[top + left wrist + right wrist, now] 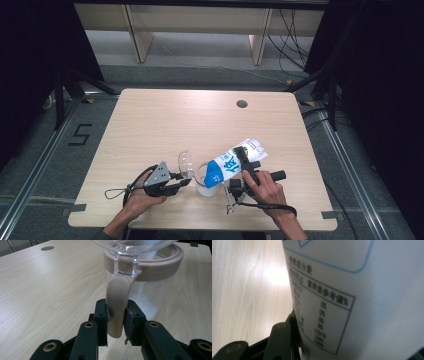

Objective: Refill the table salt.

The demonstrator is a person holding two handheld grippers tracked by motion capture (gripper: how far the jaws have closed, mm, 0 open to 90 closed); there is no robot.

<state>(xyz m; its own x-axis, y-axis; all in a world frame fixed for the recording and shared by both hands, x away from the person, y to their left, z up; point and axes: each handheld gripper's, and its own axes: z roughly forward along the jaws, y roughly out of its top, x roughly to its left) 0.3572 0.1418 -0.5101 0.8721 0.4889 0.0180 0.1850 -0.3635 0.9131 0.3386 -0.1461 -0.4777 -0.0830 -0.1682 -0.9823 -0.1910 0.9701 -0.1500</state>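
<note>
1. Left gripper [115, 322] clamps both jaws on the pitcher's beige handle [117, 302], holding the clear pitcher [206, 184] upright on the table [150, 125].
2. Right gripper [245, 159] grips the blue-and-white bag [235, 162], tilted mouth-down over the pitcher's rim.
3. Lid [185, 163] flipped open, leftward.

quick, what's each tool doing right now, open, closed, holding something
Left tool: closed on the pitcher handle.
Right tool: closed on the tilted white-and-blue bag, its mouth over the pitcher.
</note>
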